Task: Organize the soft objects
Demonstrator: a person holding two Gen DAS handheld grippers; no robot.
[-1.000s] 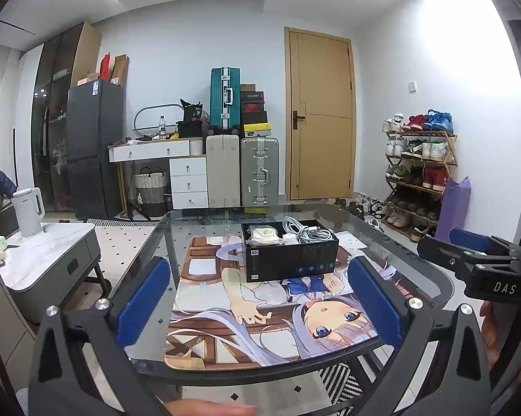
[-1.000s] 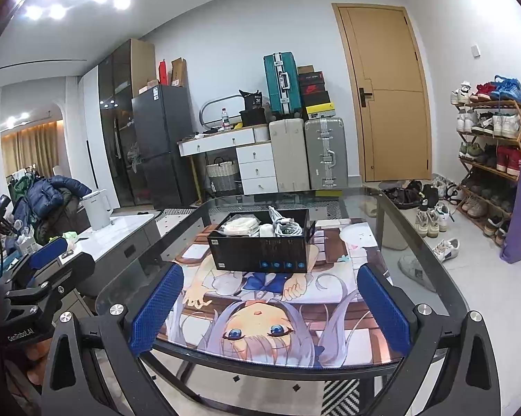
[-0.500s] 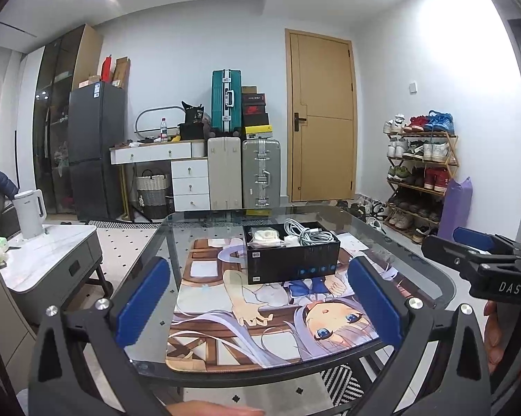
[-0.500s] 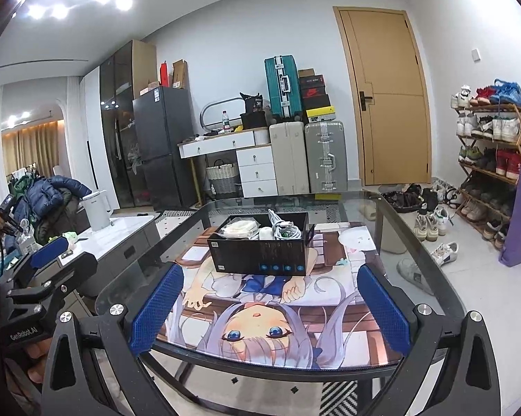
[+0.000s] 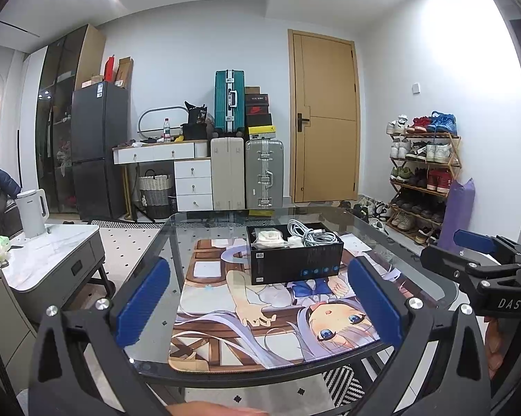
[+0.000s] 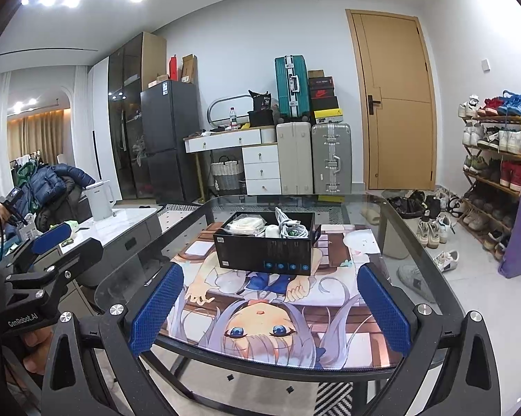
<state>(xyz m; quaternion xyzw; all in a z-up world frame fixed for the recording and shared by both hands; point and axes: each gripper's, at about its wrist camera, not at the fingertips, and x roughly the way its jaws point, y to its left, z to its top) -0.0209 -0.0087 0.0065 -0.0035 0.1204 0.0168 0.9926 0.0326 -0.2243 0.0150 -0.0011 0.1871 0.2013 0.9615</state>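
A black box (image 5: 295, 258) (image 6: 265, 244) stands on an anime-print mat (image 5: 260, 322) (image 6: 271, 312) on a glass table (image 5: 205, 222). In it lie a coiled grey cable (image 5: 307, 232) (image 6: 288, 227) and a white bagged soft item (image 5: 268, 235) (image 6: 245, 225). My left gripper (image 5: 258, 303) is open and empty, held back from the table's near edge. My right gripper (image 6: 271, 308) is open and empty, also short of the box. Each gripper shows at the side of the other's view.
A white side table (image 5: 42, 253) with a kettle (image 5: 33, 211) stands left. Suitcases (image 5: 246, 173), a drawer unit and a fridge line the far wall. A shoe rack (image 5: 423, 173) and loose shoes (image 6: 430, 228) are on the right by the door.
Both views have shifted very slightly; the grippers stay open and the box and its contents have not moved.
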